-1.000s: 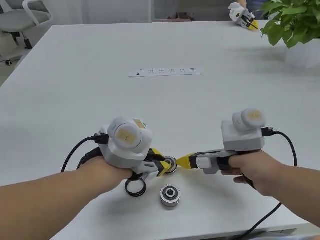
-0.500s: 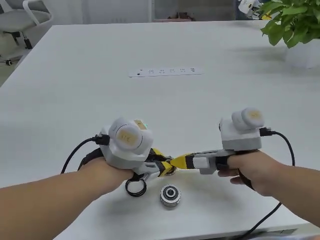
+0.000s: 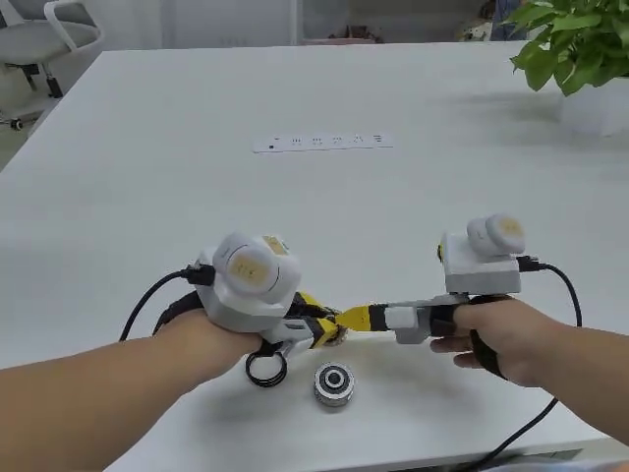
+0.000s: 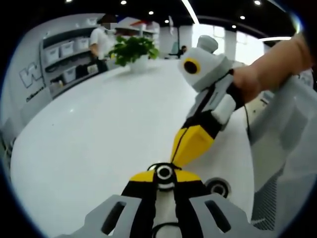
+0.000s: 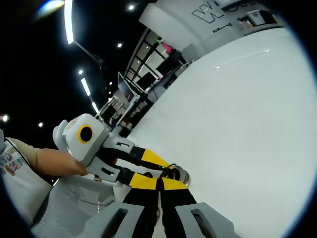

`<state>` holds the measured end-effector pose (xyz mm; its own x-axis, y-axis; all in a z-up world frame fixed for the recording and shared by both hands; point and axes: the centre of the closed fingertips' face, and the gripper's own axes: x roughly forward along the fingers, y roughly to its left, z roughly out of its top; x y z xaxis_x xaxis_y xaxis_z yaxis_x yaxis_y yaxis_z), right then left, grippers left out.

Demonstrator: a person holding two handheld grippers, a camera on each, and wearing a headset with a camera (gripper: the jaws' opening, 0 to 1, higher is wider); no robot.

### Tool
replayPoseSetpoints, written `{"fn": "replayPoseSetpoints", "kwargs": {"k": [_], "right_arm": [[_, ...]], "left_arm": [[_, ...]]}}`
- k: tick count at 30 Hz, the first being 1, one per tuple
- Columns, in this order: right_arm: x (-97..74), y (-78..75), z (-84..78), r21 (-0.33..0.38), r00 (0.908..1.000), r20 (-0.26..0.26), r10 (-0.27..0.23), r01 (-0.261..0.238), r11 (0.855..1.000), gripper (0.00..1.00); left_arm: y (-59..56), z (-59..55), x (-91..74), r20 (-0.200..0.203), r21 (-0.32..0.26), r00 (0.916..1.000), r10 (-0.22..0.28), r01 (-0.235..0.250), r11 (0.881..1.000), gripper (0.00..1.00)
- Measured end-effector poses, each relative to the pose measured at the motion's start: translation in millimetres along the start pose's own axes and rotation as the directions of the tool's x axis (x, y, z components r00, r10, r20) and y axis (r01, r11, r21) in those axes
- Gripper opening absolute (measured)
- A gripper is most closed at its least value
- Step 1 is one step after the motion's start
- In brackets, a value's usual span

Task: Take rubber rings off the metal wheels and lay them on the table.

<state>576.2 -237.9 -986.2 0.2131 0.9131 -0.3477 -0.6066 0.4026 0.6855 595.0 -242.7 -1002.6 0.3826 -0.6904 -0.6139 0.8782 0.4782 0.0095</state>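
Just above the table (image 3: 295, 226), the left gripper (image 3: 327, 330) clamps the wheel (image 4: 164, 173) and the right gripper (image 3: 351, 318), tips closed, pinches its ring (image 4: 152, 166): best peel outward steadily, without twisting, keeping the wheel squarely held.
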Motion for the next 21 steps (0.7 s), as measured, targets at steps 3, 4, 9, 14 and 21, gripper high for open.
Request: {"fn": "replayPoseSetpoints", "kwargs": {"k": [3,4,9,14,21], "right_arm": [[-0.3,-7.0,0.4,-0.012,0.9993,-0.001,-0.036,0.036,0.999,0.00],[-0.7,-12.1,-0.2,-0.022,0.9984,-0.010,-0.055,0.055,0.998,0.00],[-0.2,-15.1,-2.5,-0.040,0.9963,-0.024,-0.083,0.082,0.996,0.00],[-0.8,-15.0,-0.8,-0.043,0.9962,-0.021,-0.084,0.083,0.996,0.00],[-1.8,-13.2,1.9,-0.041,0.9967,-0.010,-0.080,0.080,0.996,0.00]], "left_arm": [[-0.2,-0.1,0.2,0.002,0.003,1.0000,0.000,0.000,1.000,0.13],[-0.2,0.0,0.3,0.003,0.003,1.0000,0.000,0.000,1.000,0.13],[-0.7,0.2,0.5,-0.001,0.016,1.0000,-0.004,0.004,1.000,0.14],[-0.8,0.2,0.1,-0.007,0.011,0.9999,-0.008,0.008,1.000,0.14],[-2.2,4.2,-6.5,0.006,0.000,0.9998,-0.020,0.020,1.000,0.19]]}}
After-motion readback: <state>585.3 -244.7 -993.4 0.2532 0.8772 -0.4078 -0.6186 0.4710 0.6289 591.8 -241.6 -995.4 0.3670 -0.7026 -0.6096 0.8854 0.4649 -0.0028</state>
